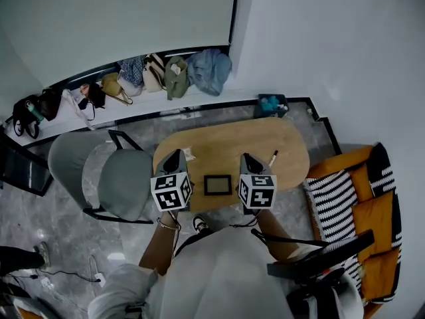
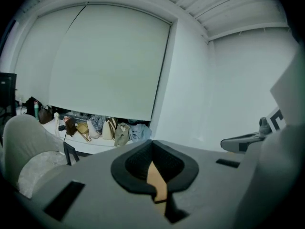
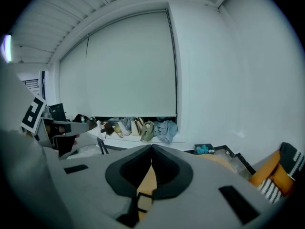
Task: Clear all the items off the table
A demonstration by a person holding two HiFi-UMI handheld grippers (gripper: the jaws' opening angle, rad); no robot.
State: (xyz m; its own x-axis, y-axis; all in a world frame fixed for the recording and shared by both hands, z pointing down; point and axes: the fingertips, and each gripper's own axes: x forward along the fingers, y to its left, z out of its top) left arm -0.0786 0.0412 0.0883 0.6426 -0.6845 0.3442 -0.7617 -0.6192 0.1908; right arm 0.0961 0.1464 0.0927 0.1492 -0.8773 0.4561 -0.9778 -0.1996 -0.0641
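Left gripper [image 1: 176, 153]: jaws together, nothing between them, over the near left part of the tabletop [image 1: 229, 145]. Right gripper [image 1: 248, 157]: likewise closed and empty, over the near middle.

Count on the tabletop, three items:
- 1 dark flat framed square [image 1: 218, 185], at the near edge between the two grippers.
- 1 pen-like stick [image 1: 272, 158], right of the right gripper, pale tip to the far side.
- 1 small pale scrap [image 1: 189, 155], just beside the left gripper tip; too small to identify.

Handling (judgement): square looks stiff, thin and smooth, lying flat. It would be hard to pinch from above, so take it by the near edge where it reaches the rim. Stick is light and may roll; grip it across mid-shaft. Scrap is probably feather-light.
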